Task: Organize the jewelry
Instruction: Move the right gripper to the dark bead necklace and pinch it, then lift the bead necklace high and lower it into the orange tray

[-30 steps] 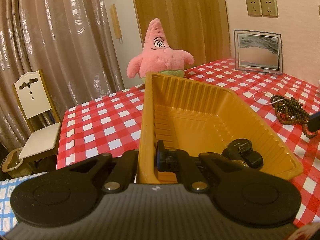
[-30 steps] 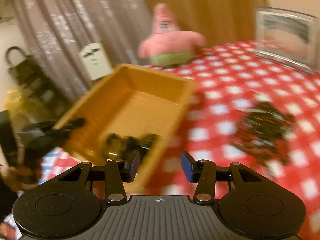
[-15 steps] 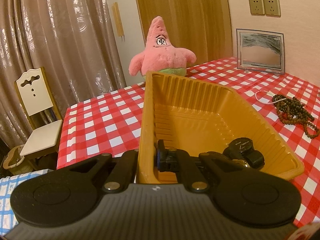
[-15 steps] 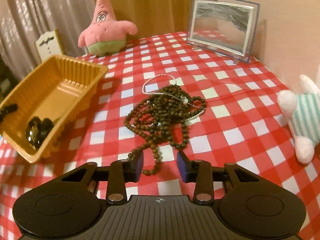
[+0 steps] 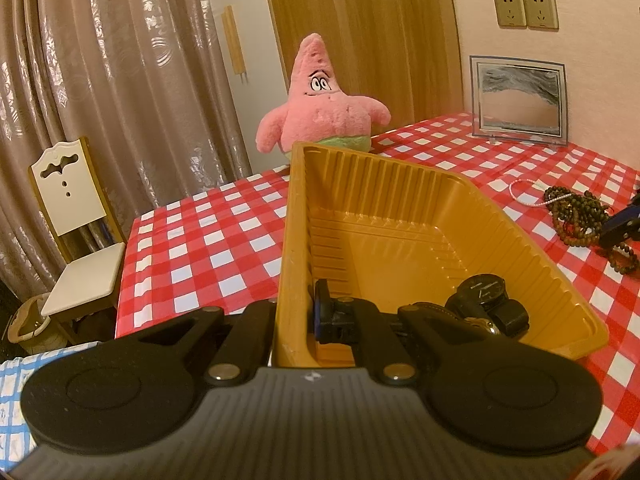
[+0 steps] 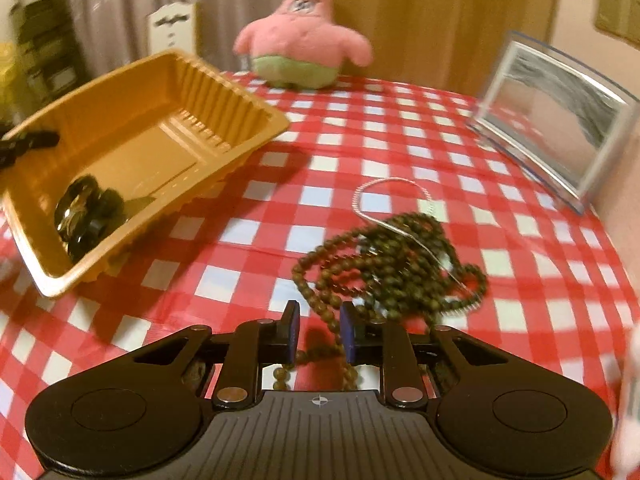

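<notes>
Left hand-held gripper (image 5: 294, 312) is clamped on the side wall of the orange tray (image 5: 294, 240), with a black watch (image 5: 486, 300) in its near corner. Right hand-held gripper (image 6: 319, 330) sits partly open, straddling a strand of the brown bead necklace (image 6: 392, 268) piled mid-worktop (image 6: 340, 160).

Left claw (image 5: 294, 316) clamped on orange tray (image 5: 400, 240) wall, black watch (image 5: 486, 308) inside, beads (image 5: 580, 220) right
</notes>
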Demonstrator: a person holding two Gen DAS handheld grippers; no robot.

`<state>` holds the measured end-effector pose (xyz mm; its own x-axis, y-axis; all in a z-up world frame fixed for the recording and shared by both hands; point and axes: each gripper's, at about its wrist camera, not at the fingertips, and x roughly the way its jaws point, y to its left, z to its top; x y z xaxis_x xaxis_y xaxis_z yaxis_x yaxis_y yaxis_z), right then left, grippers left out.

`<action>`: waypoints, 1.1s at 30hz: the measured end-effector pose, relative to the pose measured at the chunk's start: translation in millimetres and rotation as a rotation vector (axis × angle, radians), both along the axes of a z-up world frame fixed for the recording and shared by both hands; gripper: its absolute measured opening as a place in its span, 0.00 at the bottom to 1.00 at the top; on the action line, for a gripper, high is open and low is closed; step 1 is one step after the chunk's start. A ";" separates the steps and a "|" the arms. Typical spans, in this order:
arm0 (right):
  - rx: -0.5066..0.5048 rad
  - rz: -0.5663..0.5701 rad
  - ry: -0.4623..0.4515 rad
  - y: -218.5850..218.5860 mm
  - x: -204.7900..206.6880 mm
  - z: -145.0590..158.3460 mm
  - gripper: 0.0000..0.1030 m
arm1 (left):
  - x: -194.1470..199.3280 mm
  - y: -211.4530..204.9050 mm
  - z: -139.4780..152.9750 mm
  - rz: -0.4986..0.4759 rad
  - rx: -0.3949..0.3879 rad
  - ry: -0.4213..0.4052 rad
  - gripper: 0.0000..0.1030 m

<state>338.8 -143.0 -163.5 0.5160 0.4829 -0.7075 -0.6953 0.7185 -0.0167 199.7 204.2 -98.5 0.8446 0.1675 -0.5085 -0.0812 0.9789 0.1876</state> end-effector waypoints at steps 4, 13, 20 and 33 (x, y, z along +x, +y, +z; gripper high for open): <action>-0.062 0.045 -0.004 5.8 8.7 -9.0 0.22 | 0.2 -0.2 0.1 -0.001 0.001 0.000 0.03; -0.055 0.063 0.058 5.4 5.2 -7.2 0.07 | 0.4 -0.6 0.1 0.000 0.000 0.000 0.03; 0.124 -0.002 0.141 -10.2 -16.4 21.7 0.07 | 0.4 -0.5 0.1 0.001 0.000 0.000 0.03; 0.475 -0.137 0.159 -62.7 -26.6 127.2 0.06 | -0.1 -3.2 -0.3 -0.005 0.006 -0.004 0.03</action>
